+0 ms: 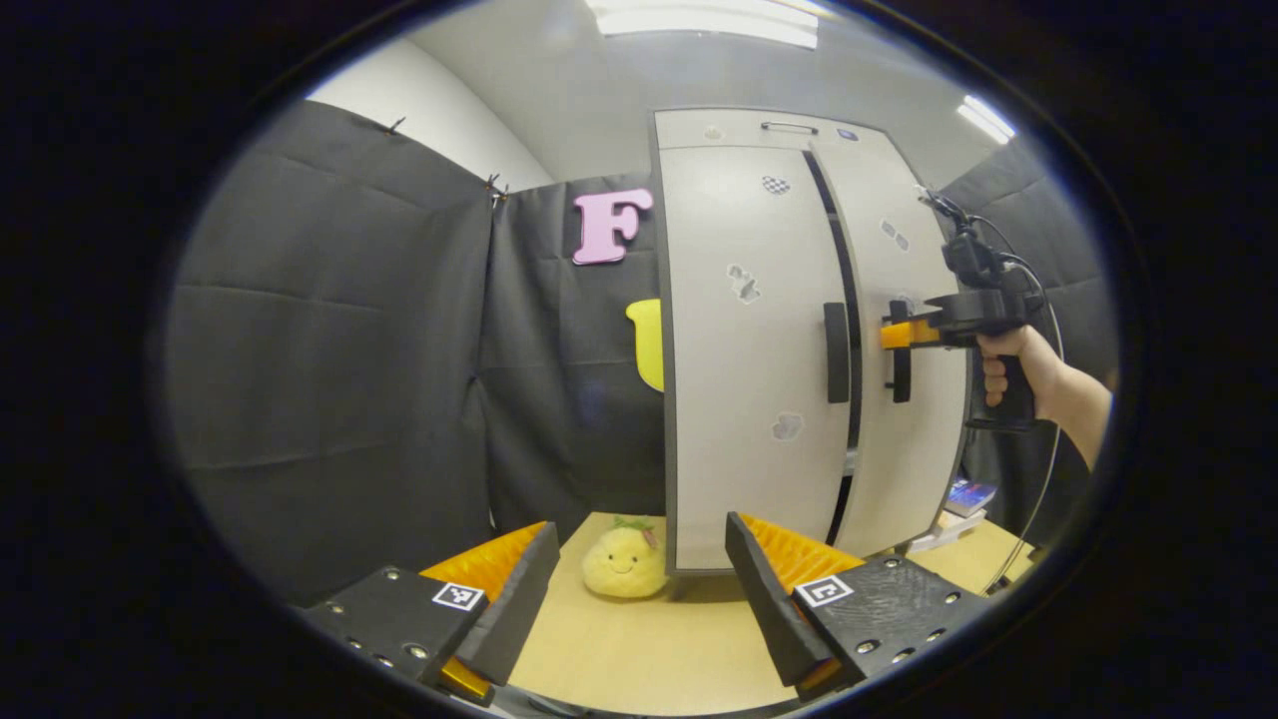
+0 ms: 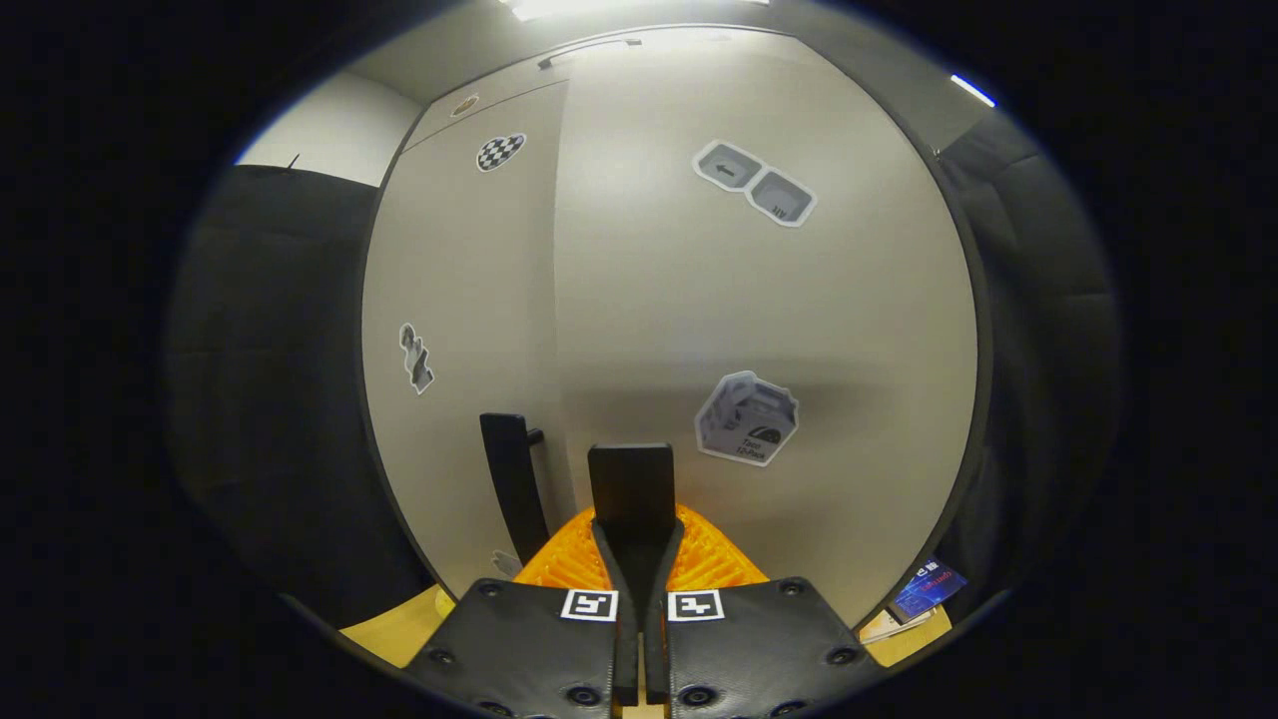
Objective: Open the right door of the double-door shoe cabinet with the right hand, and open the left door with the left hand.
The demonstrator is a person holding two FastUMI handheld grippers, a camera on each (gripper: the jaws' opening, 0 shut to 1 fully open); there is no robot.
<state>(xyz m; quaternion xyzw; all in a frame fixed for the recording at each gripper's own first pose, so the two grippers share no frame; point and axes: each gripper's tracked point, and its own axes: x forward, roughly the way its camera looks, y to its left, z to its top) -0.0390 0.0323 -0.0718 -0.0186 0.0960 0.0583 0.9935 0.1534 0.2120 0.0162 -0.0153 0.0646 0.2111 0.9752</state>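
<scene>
A: Fig. a, left gripper view. Shoe cabinet [image 1: 769,340] stands on the worktop [image 1: 639,639]. Your right claw [image 1: 904,335] sits at the right door handle [image 1: 901,350]; your hand [image 1: 1018,364] is on the grip behind it.

B: Fig. b, right gripper view. Right claw [image 2: 631,519] is together on that handle [image 2: 631,491], pads pinching it, as far as I can judge. Left door handle [image 2: 514,484] is just beside, free.

A: Step in hand: right door [image 1: 904,379], prob. just started. A dark gap shows btw. it and the left door [image 1: 749,359].

B: Next move: pull toward you and swing out to your right, wrist following the hinge arc.

A: Left claw [image 1: 639,589] is spread apart, holding nothing, well back from the cabinet.

B: Room: open worktop ahead of the left claw. Plush toy [image 1: 624,561] sits at the cabinet's left foot; books [image 1: 963,499] lie by the right edge, near the door's sweep. Watch those.
</scene>
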